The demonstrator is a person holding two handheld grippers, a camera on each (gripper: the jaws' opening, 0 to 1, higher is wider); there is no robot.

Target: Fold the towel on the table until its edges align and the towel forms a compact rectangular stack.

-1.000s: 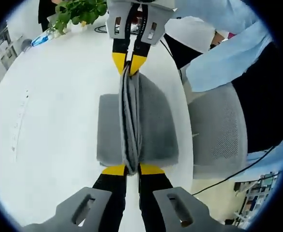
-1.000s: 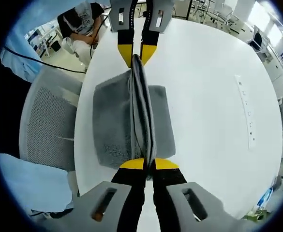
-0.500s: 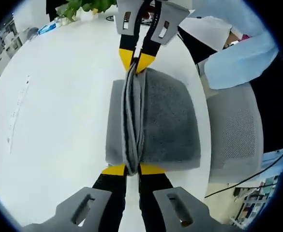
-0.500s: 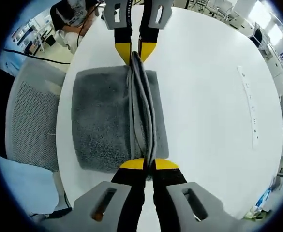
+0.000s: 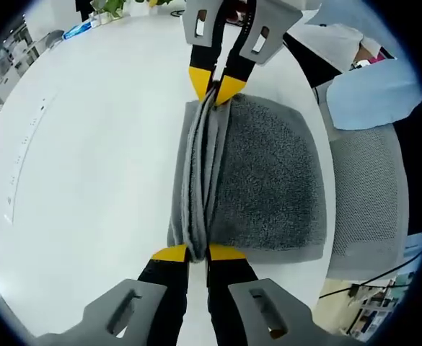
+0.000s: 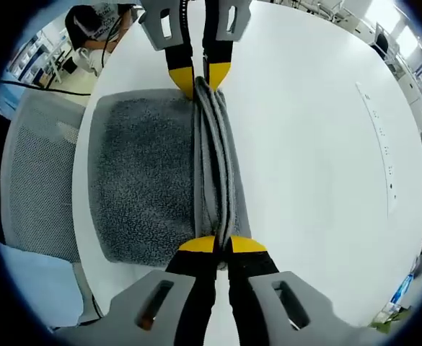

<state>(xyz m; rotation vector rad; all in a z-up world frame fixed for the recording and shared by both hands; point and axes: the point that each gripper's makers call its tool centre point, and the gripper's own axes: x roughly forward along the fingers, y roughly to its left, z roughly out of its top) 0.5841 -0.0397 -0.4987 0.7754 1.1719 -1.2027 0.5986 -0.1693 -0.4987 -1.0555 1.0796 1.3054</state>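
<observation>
A grey towel lies folded in several layers on the white table, its stacked edges pinched into a raised ridge. My left gripper is shut on the near end of that ridge. At the far end in the left gripper view, my right gripper is shut on the other end. In the right gripper view the towel spreads to the left of the ridge, my right gripper clamps the near end, and the left gripper clamps the far end.
A grey mesh chair stands at the table's edge beside the towel, seen also as the chair in the right gripper view. A person's light blue sleeve hangs above it. A plant and cables sit at the far side. A power strip lies on the table.
Both grippers have come down closer to the table with the towel ridge held between them. The towel now looks larger and lies flatter and wider on the table.
</observation>
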